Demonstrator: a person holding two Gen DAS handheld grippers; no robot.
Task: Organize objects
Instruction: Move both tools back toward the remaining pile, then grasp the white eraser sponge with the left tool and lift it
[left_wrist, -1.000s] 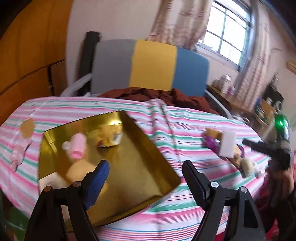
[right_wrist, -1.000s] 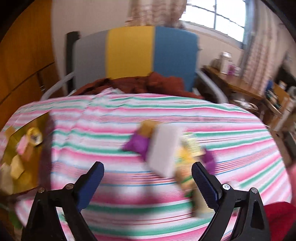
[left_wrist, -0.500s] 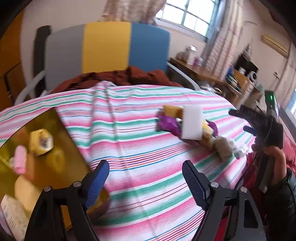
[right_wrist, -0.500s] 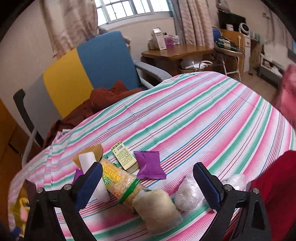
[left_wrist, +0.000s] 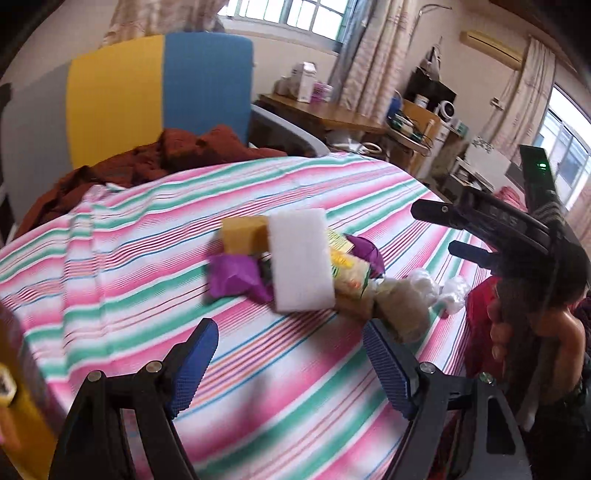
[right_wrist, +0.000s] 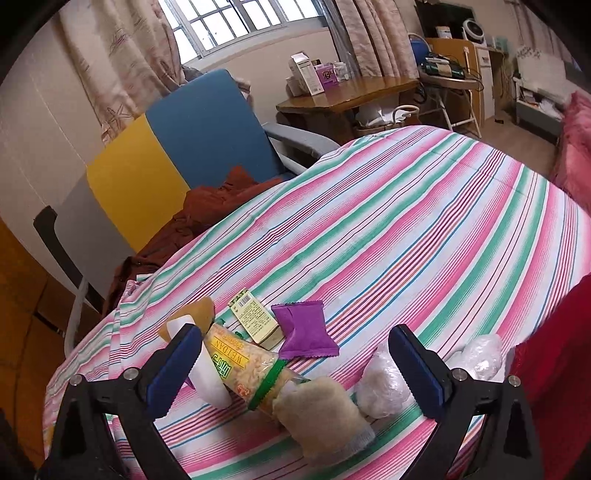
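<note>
Two open grippers above snack pile (right_wrist: 273, 354)

In the left wrist view the gold tray (left_wrist: 22, 417) is cut off at the left edge, so what lies in it cannot be told. The white sponge (left_wrist: 301, 258) and purple packet (left_wrist: 236, 275) are smeared by motion, and the sponge hides part of the snack bag (left_wrist: 349, 275). In the right wrist view the left pad of the right tool (right_wrist: 291, 373) covers most of that sponge.
</note>
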